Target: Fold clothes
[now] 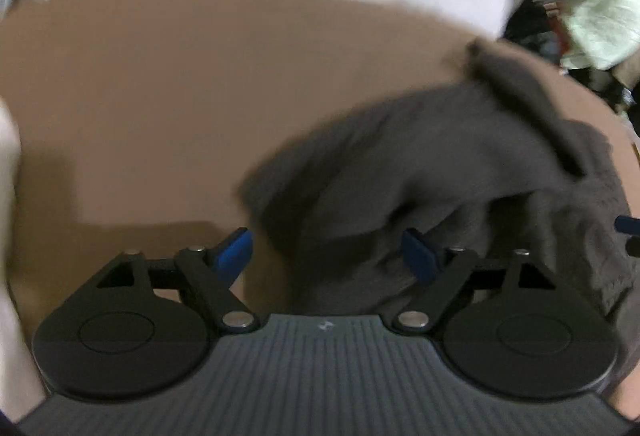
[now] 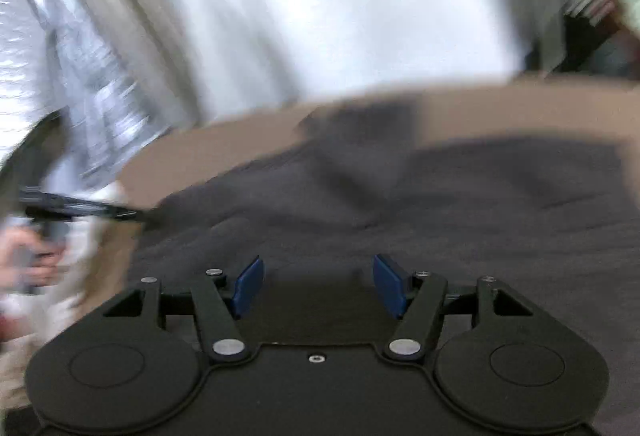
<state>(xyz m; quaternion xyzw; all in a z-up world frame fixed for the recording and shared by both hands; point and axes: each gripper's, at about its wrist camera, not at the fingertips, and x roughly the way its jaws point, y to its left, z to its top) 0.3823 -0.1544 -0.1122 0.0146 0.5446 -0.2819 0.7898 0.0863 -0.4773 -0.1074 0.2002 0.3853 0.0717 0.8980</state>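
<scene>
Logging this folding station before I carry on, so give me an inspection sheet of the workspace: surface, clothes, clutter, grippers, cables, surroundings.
Surface: brown table, bare on its left part.
Job's things: one dark grey garment, crumpled, unfolded, on the table's right part.
Clutter: blurred pile of things beyond the table's far right edge; cannot tell what they are.
Grippers: left gripper open, nothing pinched, over the garment's edge; right gripper open above the garment, nothing pinched.
Cables: nothing seen.
Surroundings: pale curtains behind the table; a hand on the left gripper's handle.
</scene>
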